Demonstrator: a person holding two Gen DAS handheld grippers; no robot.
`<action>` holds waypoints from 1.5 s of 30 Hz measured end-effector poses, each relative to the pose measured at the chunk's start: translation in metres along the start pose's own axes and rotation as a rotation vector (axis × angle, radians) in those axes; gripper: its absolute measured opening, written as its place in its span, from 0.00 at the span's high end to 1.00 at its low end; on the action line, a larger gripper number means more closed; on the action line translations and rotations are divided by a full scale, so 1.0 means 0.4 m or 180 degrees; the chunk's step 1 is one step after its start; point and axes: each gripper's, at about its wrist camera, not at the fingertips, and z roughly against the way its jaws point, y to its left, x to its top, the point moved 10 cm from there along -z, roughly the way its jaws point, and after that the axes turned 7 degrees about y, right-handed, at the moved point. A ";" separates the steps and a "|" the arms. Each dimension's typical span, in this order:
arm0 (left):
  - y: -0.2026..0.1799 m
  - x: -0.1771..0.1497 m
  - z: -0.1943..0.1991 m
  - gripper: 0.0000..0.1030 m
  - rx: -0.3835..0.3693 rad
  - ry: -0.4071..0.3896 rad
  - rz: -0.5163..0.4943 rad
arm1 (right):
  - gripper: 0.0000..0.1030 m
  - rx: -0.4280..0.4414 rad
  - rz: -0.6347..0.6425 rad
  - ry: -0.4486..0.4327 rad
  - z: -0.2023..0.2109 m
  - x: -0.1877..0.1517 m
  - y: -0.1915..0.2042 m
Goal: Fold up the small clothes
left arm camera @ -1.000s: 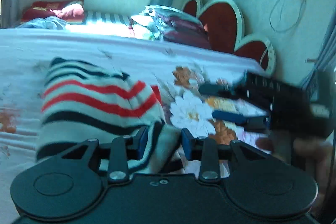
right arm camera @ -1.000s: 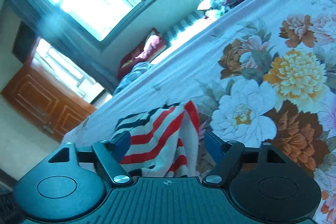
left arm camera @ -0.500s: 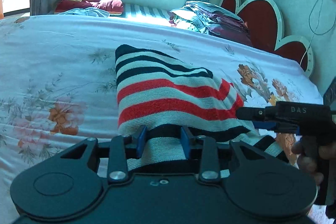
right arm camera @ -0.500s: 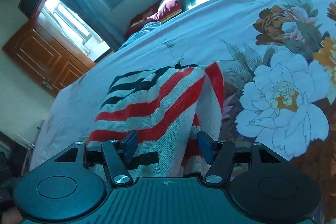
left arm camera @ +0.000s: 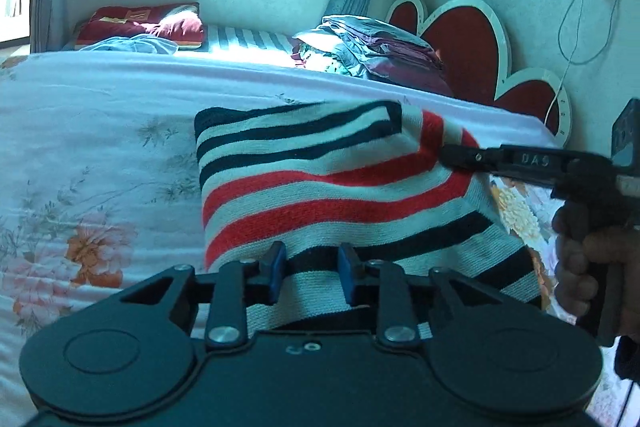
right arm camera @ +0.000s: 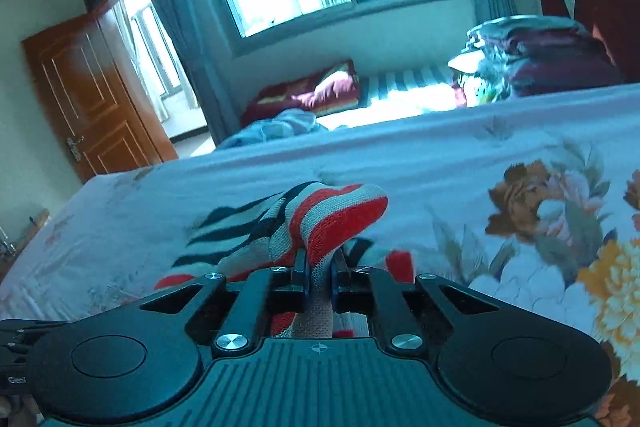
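A small knit garment (left arm camera: pixel 320 187) with red, black and white stripes lies on the flowered bed sheet (left arm camera: pixel 88 155). My left gripper (left arm camera: pixel 310 267) is over its near edge, jaws slightly apart with the cloth between and under them. My right gripper (right arm camera: pixel 319 267) is shut on a bunched fold of the garment (right arm camera: pixel 332 215) and holds it lifted off the sheet. In the left wrist view the right gripper (left arm camera: pixel 460 155) reaches in from the right onto the garment's right edge.
A pile of folded bedding (left arm camera: pixel 372 47) lies at the head of the bed by the red heart-shaped headboard (left arm camera: pixel 472 47). A red pillow (left arm camera: pixel 140 23) lies under the window. A wooden door (right arm camera: pixel 88 95) stands at the left.
My right gripper closed on the garment's right side and raised a fold. The garment now lies spread wider in front of my left gripper, which stayed at its near edge.
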 end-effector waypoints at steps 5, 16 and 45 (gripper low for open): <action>-0.030 0.006 -0.067 0.74 0.0258 0.0287 -0.0400 | 0.92 -0.0145 -0.0223 0.0635 -0.131 -0.108 -0.085; -0.035 0.011 0.007 0.76 -0.0080 0.0136 -0.0303 | 0.89 -0.0171 -0.0088 0.0156 -0.023 0.007 -0.067; 0.052 -0.183 0.080 0.80 0.0183 0.0258 0.0108 | 0.93 0.0001 -0.0354 0.1059 0.100 -0.298 0.029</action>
